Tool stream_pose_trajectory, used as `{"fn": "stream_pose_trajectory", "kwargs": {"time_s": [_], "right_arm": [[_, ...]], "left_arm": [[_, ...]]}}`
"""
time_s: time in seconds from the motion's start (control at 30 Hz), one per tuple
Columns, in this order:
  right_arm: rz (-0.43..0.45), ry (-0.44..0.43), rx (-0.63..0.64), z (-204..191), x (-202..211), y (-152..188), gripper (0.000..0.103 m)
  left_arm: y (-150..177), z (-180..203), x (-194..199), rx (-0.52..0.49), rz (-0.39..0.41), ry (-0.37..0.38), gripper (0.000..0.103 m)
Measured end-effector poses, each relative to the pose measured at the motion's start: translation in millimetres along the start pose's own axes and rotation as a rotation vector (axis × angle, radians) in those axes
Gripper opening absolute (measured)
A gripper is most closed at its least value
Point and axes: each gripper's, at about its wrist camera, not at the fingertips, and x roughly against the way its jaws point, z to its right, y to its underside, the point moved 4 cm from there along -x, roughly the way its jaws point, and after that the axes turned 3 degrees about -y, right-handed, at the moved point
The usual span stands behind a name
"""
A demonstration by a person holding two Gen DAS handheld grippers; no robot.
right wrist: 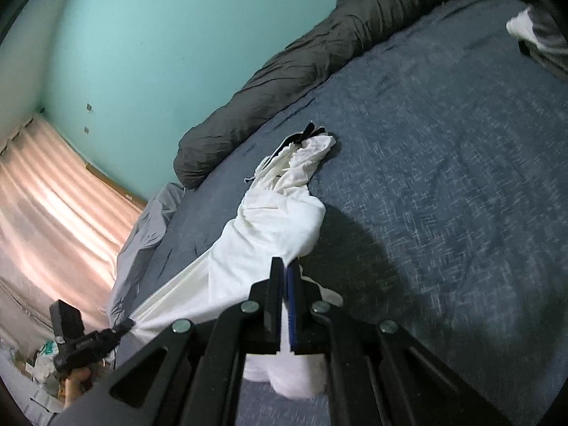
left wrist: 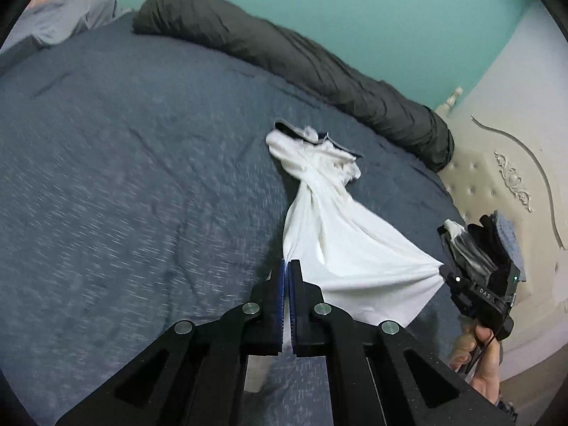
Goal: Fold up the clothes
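A white garment (left wrist: 330, 213) with a dark collar lies stretched over the blue bedspread (left wrist: 124, 177), its far end bunched on the bed. My left gripper (left wrist: 287, 266) is shut on one corner of its near hem. In the left wrist view my right gripper (left wrist: 443, 268) pinches the other corner at the right, and the hem hangs taut between them above the bed. The right wrist view shows the white garment (right wrist: 269, 220) running away from my right gripper (right wrist: 285, 266), which is shut on the cloth. My left gripper (right wrist: 129, 323) grips the hem at the lower left there.
A rolled dark grey duvet (left wrist: 301, 60) lies along the far side of the bed by the teal wall (left wrist: 355, 7). A pale grey sheet (left wrist: 60, 17) is bunched at one end. A cream padded headboard (left wrist: 497, 184) stands at the right. More clothes (right wrist: 536, 32) sit at the bed's far corner.
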Motion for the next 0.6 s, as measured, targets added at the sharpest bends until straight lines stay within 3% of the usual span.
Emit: {"fn": "stream_pose_trajectory", "kwargs": {"time_s": [0.17, 0.27, 0.43, 0.6], "right_arm": [[-0.06, 0.028, 0.052, -20.1, 19.2, 5.6, 0.002], [-0.099, 0.064, 0.113, -34.7, 31.9, 12.0, 0.002], [-0.145, 0.091, 0.194, -57.4, 66.6, 21.1, 0.002], [-0.249, 0.128, 0.267, -71.0, 81.7, 51.5, 0.002]], "left_arm": [[10.3, -1.1, 20.0, -0.015, -0.01, 0.01, 0.002], [20.9, -3.1, 30.2, 0.026, -0.012, 0.049, 0.002], [35.6, 9.0, 66.5, -0.048, -0.005, 0.078, 0.002], [52.1, 2.3, 76.0, -0.074, -0.058, 0.065, 0.002]]}}
